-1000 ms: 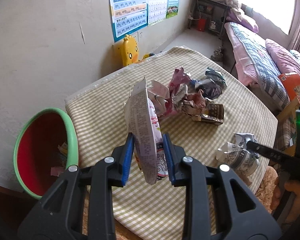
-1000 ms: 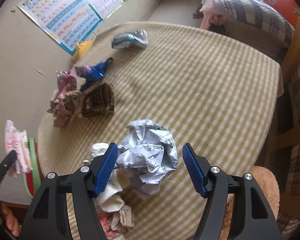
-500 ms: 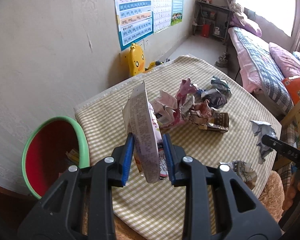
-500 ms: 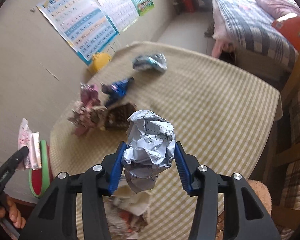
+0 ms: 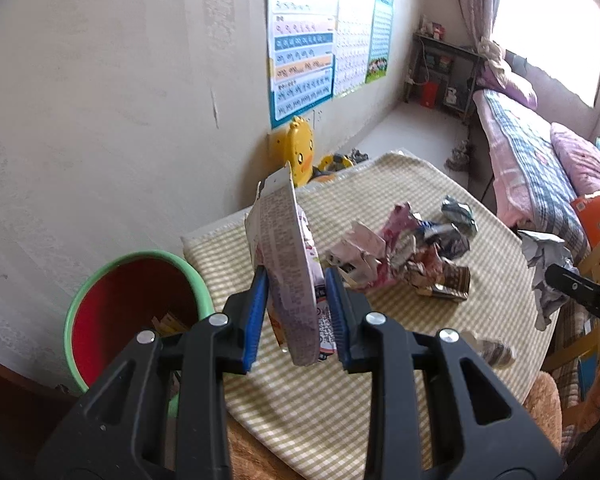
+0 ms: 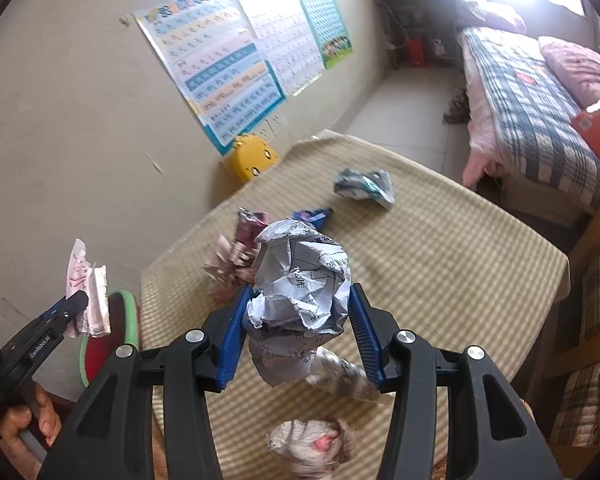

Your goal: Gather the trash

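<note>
Checked cloth covers the surface (image 5: 380,400), with posters (image 6: 236,56) on the wall beyond. My left hand-held gripper (image 5: 296,316) is clamped on a flattened pink-and-white carton (image 5: 288,264), held up near the red bin (image 5: 128,312) with the green rim at the surface's left edge; its inside is mostly cut off. My right hand-held gripper (image 6: 296,324) is clamped on a crumpled paper ball (image 6: 300,292), hiding part of the wrapper pile (image 5: 404,256) behind it. More scraps (image 6: 312,444) lie blurred at the near edge. A bed (image 6: 532,120) stands far right.
</note>
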### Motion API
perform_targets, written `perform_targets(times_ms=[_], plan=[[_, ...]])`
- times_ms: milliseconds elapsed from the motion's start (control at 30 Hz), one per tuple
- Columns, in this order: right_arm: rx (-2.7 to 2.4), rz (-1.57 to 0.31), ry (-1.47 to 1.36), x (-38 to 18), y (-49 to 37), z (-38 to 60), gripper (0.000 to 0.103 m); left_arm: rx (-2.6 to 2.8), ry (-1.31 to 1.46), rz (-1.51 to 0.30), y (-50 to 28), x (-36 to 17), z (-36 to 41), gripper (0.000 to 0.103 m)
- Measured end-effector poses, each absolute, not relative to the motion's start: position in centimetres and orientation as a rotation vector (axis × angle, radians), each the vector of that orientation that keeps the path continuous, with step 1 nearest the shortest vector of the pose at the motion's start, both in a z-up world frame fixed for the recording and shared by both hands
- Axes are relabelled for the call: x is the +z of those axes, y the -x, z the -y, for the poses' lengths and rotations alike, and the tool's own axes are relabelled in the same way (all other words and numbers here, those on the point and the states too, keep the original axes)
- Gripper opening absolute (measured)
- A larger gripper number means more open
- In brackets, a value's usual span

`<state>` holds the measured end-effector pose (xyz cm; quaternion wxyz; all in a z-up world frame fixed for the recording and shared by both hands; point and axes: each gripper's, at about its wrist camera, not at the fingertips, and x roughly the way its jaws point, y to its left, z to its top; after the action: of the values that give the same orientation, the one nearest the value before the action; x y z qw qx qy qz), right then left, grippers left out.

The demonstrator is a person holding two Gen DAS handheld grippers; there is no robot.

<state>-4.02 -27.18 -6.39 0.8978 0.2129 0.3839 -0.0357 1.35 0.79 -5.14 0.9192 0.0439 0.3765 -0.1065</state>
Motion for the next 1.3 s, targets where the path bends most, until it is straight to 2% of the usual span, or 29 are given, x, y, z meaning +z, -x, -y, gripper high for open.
perform_targets(times_ms=[567,1300], plan=[[0.025,-0.773,-0.316,-3.7,1.9,20.2,0.047,-0.162,-0.041,-0.724,-1.7,-4.6,-4.6,0.028],[0.152,-0.823,-0.244,-4.1,-1.0,14.1,0.047,-0.062,0.001,-0.722,-2.6,-5.6,-9.1,0.029]])
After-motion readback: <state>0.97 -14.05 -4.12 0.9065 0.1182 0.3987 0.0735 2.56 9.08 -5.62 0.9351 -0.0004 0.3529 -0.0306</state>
